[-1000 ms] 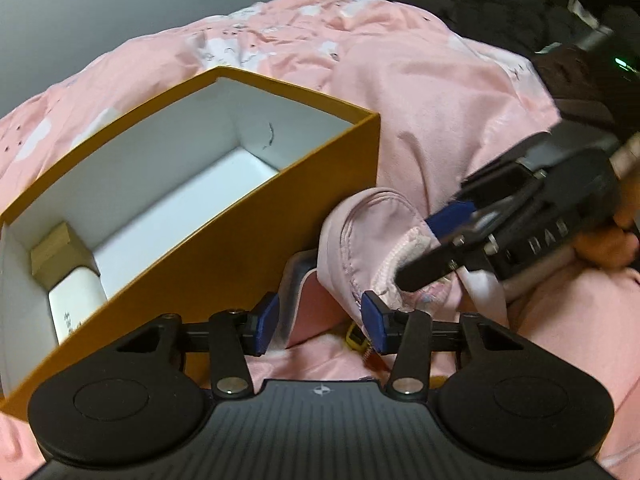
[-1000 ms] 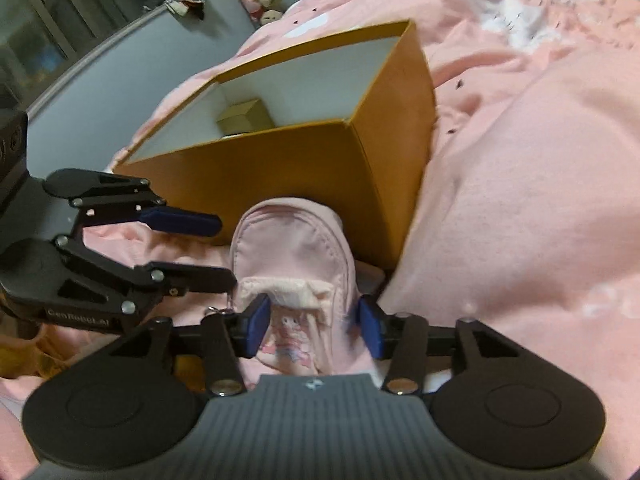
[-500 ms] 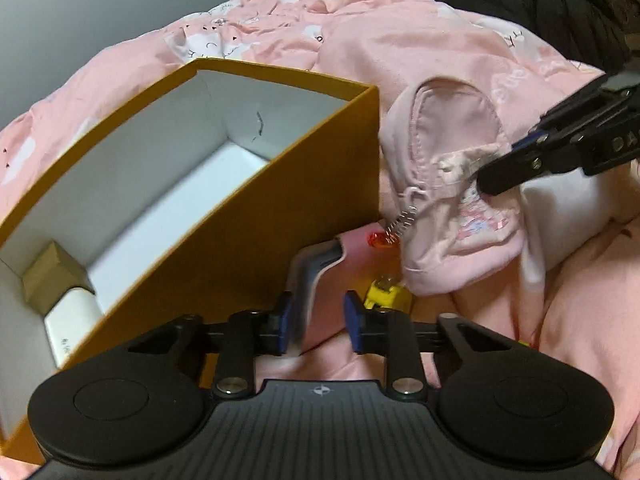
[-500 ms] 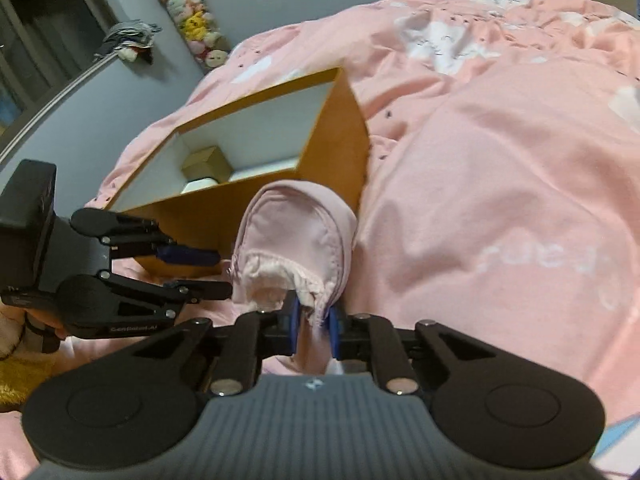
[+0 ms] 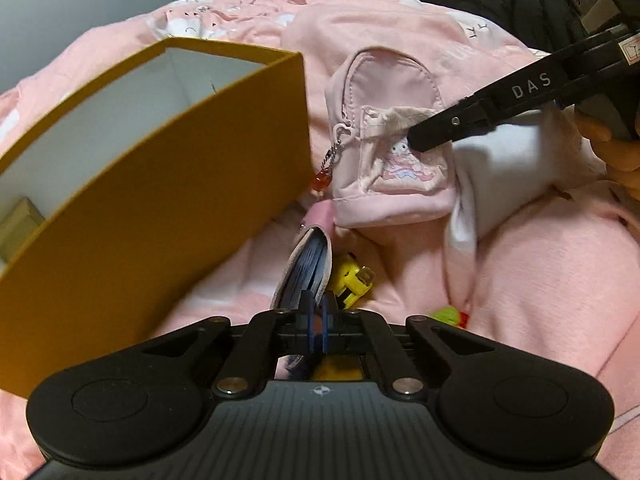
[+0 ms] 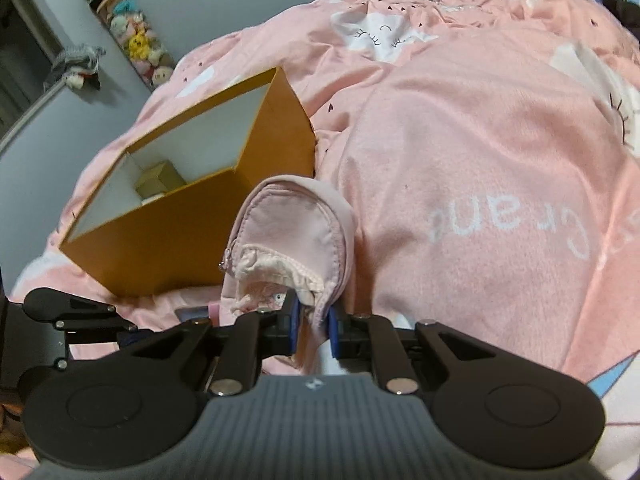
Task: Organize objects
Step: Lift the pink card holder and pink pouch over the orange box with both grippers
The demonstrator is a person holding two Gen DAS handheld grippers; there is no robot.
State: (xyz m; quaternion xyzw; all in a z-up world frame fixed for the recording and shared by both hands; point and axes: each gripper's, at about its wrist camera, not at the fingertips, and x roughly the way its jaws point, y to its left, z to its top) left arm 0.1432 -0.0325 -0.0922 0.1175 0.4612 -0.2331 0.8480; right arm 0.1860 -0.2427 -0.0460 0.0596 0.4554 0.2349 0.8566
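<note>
White letters "DAS" are showing on the right gripper (image 5: 420, 142)'s black finger (image 5: 500, 96), toward two o'clock in the left wrist view.

Box (image 5: 168, 184) cut by left edge; contents mostly hidden.

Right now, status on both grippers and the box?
Left gripper shut on pink case. Right gripper shut on pink pouch. Orange box open, beside both; nothing blocking.

Small pink backpack pouch (image 6: 292, 232) upright beside open orange box (image 5: 160, 184) — pink card wallet (image 5: 308, 264) edge-on below
</note>
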